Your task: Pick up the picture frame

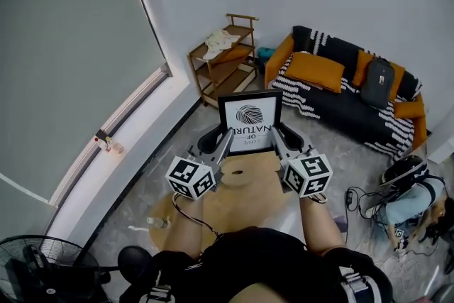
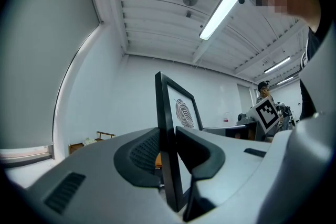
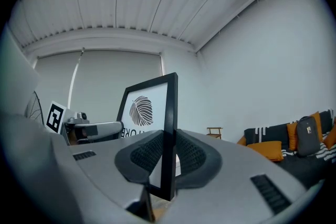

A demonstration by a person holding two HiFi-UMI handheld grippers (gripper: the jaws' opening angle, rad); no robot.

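Picture frame [image 1: 250, 121], black-edged with a white leaf print, stands upright over the round wooden table [image 1: 245, 208], held from both sides. The left gripper [image 1: 224, 142] has its fingers [image 2: 140, 157] closed on the frame's left edge, and the right gripper [image 1: 277, 138] has its fingers [image 3: 195, 157] clamped on the right edge. A sofa [image 1: 355, 99] stands beyond.

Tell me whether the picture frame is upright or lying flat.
Upright. The black-rimmed picture frame with white print stands vertical, its side edges clamped by the left gripper and right gripper.
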